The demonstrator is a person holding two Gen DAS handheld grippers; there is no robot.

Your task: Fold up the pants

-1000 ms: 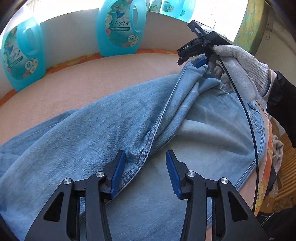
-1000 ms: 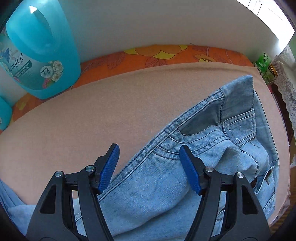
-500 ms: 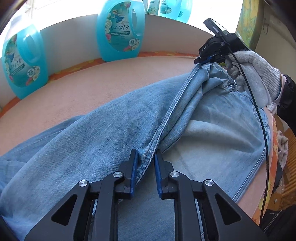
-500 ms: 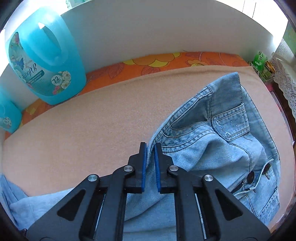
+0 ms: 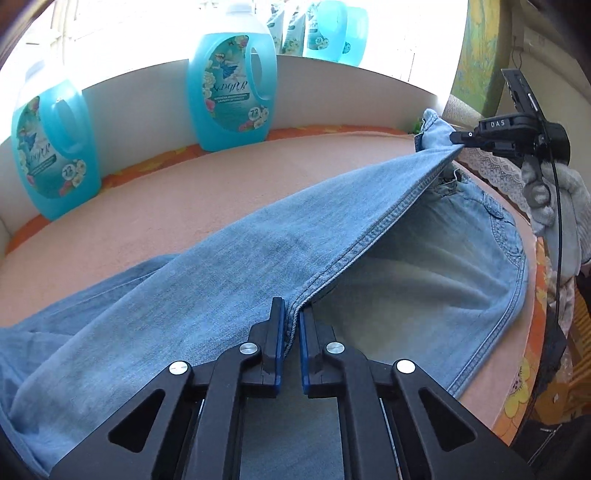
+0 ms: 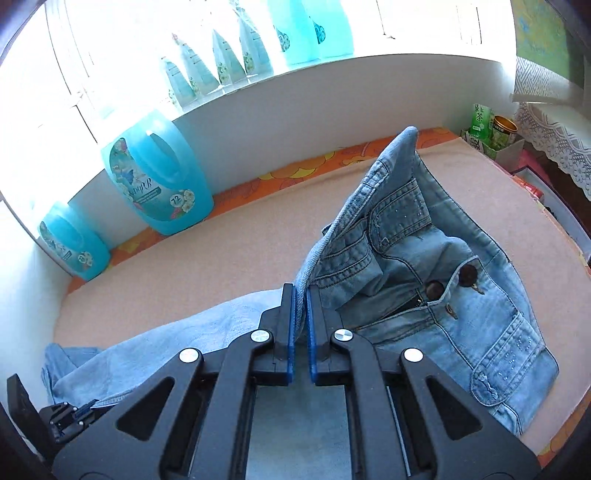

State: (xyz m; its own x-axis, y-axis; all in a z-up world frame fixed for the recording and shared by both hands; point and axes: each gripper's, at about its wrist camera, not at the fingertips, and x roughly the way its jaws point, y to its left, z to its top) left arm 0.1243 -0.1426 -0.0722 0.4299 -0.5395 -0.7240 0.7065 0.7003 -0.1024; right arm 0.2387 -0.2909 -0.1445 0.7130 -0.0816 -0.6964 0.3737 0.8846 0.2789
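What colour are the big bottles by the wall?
Turquoise blue, with flowery labels. The bottles show best in the left wrist view.

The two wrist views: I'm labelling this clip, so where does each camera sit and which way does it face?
Left wrist: on the left gripper, looking along the jeans seam toward the waist; right gripper and gloved hand show.
Right wrist: on the right gripper, facing the waistband and detergent bottles; left gripper shows at the lower left.
Shared: jeans, bottles, both jaws shut on denim.

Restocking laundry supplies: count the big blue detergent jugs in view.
4. On the padded surface: left jug, middle jug. On the ledge above, side by side: third jug, fourth jug. More may be hidden.
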